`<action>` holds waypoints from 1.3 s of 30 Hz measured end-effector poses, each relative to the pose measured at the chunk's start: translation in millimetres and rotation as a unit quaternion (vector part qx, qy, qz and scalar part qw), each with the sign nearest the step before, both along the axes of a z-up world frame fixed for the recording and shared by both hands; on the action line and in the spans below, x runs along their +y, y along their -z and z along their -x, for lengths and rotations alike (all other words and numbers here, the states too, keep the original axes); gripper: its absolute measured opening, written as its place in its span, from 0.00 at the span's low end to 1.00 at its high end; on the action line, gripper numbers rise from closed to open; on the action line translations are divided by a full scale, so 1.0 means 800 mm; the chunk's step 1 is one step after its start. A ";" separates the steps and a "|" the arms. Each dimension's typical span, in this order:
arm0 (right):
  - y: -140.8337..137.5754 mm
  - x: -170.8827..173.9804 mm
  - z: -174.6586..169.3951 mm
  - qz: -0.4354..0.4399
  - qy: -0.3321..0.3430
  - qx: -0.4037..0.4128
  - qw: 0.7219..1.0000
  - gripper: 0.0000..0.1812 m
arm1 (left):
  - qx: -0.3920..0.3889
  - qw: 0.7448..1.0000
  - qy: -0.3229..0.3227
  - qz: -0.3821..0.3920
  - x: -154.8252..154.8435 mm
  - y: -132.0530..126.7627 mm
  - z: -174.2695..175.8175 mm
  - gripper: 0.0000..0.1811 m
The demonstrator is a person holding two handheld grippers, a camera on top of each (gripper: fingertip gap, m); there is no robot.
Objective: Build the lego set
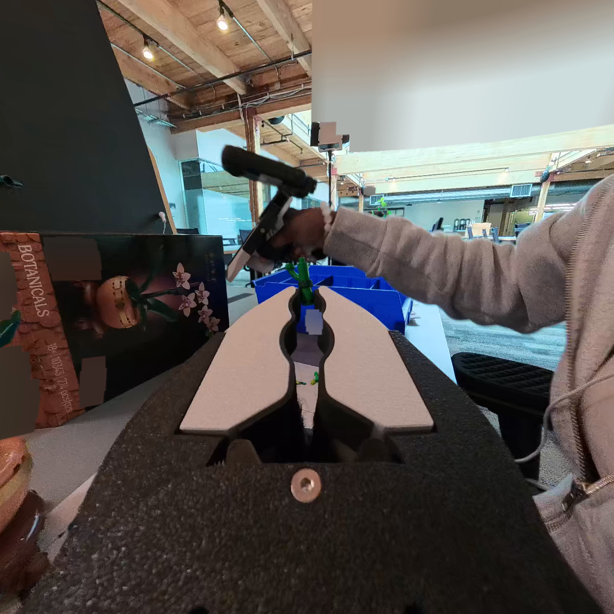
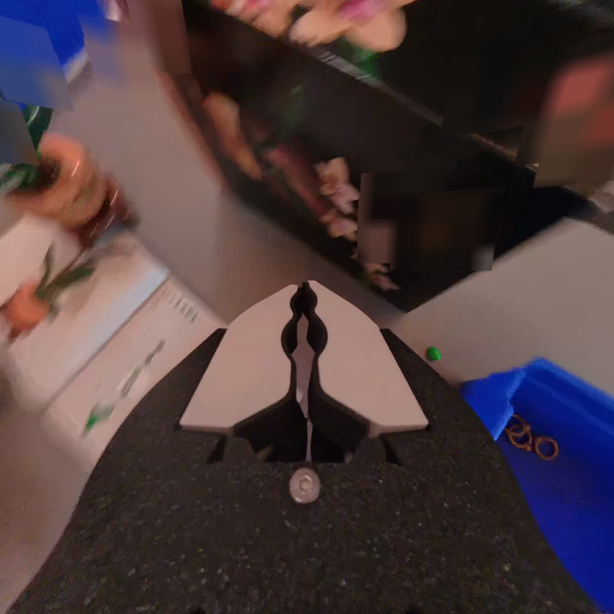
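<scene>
My left gripper (image 1: pixel 307 294) is shut on the lower end of a green Lego plant stem (image 1: pixel 303 274) and holds it upright above the table. A person's hand holds my right gripper (image 1: pixel 257 239) just above and to the left of the stem's top, tilted downwards. In the blurred right wrist view my right gripper (image 2: pixel 305 287) is shut with its tips touching and nothing shows between them. A small green piece (image 2: pixel 433 353) lies on the table to its right.
A blue parts bin (image 1: pixel 358 295) stands behind the stem; it (image 2: pixel 548 465) holds brown rings (image 2: pixel 531 438). The dark Lego box (image 1: pixel 133 315) stands at left. A brown pot model (image 2: pixel 69 179) and an instruction booklet (image 2: pixel 99 332) lie left. Small green-yellow pieces (image 1: pixel 307 382) lie on the table. My right fingertips sit around 25 cm from my left ones.
</scene>
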State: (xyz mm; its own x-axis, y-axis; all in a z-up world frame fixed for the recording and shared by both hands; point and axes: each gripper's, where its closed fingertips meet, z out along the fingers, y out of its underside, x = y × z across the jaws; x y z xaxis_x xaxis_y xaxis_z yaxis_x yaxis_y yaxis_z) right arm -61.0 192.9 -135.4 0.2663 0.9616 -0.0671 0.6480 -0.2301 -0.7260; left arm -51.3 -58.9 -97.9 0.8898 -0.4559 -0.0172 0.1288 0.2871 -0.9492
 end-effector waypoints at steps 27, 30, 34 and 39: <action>0.150 0.253 -0.017 -0.072 0.202 -0.018 0.977 0.24 | 0.079 0.995 0.056 0.036 0.008 0.031 -0.036 0.04; 0.154 0.258 -0.004 -0.043 0.173 -0.005 0.984 0.00 | 0.082 0.994 0.050 0.048 0.012 0.037 -0.033 0.04; 0.154 0.225 -0.032 -0.035 0.188 -0.003 0.981 0.00 | 0.091 0.993 0.042 0.059 0.017 0.042 -0.031 0.04; 0.154 0.154 -0.067 -0.014 0.182 -0.009 0.983 0.00 | 0.097 0.992 0.060 0.057 0.016 0.042 -0.042 0.04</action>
State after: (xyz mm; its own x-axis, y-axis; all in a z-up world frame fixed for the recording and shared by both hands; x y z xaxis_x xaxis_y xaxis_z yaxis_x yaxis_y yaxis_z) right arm -7.2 315.9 -258.4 0.5935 0.8041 -0.0338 0.5399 -0.4290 -0.7242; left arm -17.6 -46.4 -131.7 0.8146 -0.5665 -0.1245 -0.0326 0.1695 -0.9850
